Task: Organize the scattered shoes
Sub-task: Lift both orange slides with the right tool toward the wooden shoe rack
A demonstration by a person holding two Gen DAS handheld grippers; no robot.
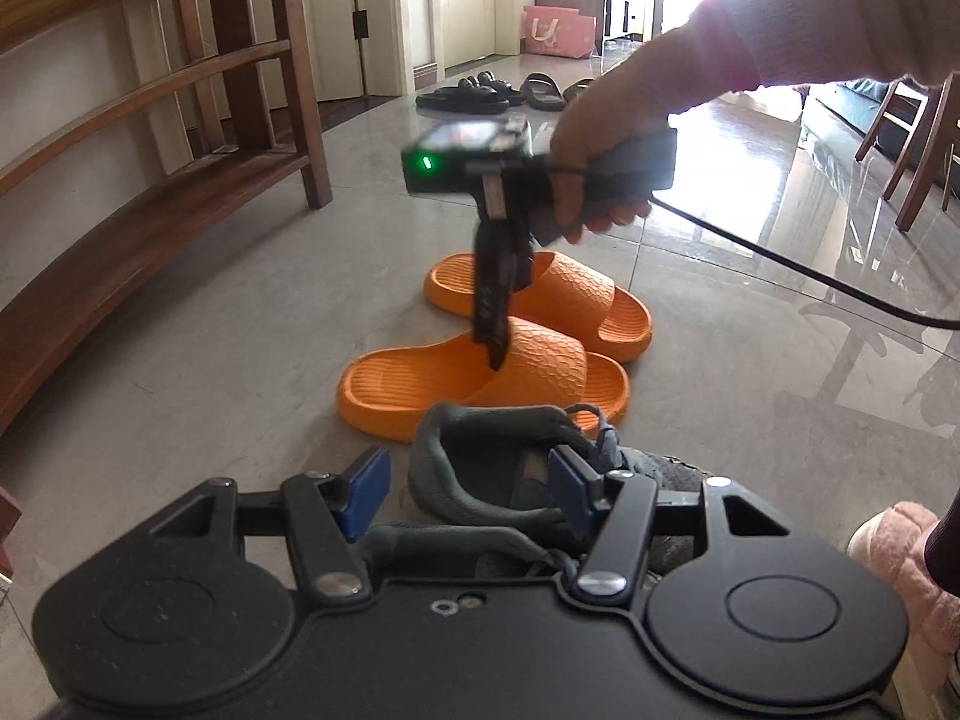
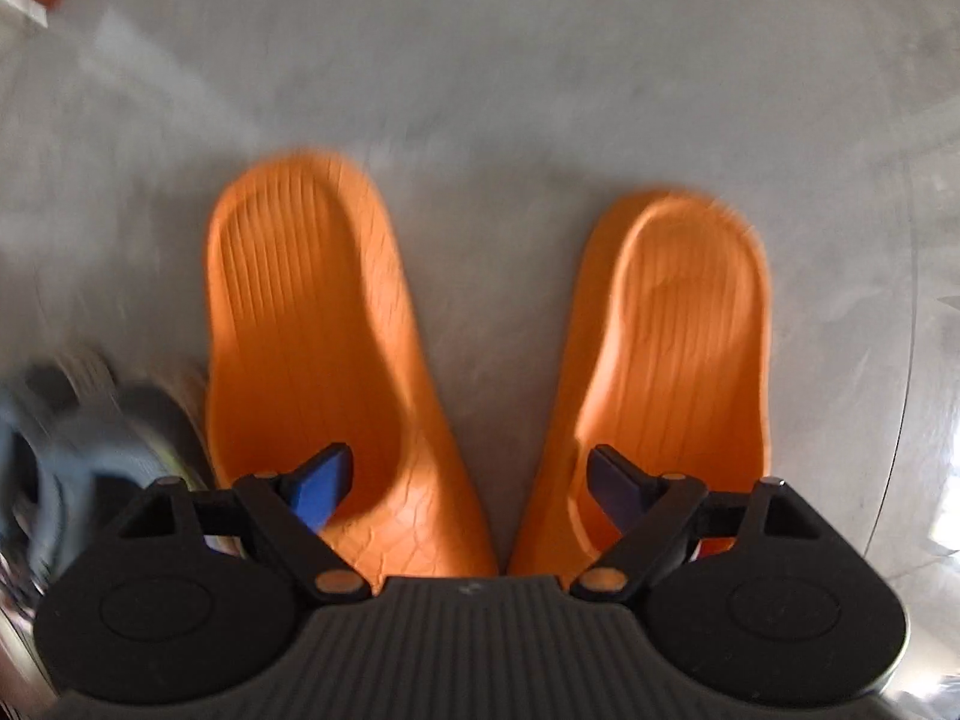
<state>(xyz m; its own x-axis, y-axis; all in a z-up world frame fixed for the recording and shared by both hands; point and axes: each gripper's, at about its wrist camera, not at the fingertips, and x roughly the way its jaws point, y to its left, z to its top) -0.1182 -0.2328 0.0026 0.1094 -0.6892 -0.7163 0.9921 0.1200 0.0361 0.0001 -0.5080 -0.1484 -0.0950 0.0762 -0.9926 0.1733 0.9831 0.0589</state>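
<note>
Orange slippers side by side, heels toward shelf, apparently; both grippers spread wide, empty.

- Left gripper: matte black housing, two round discs at the sides, silver screws at the linkage pivots, blue pads.
- Right gripper: same black build, ribbed centre plate, blue pads, pivot screws tinted orange.
- Right hand: bare skin, pale pink sleeve.
- Camera block: green LED; black cable trails from the handle.
</note>
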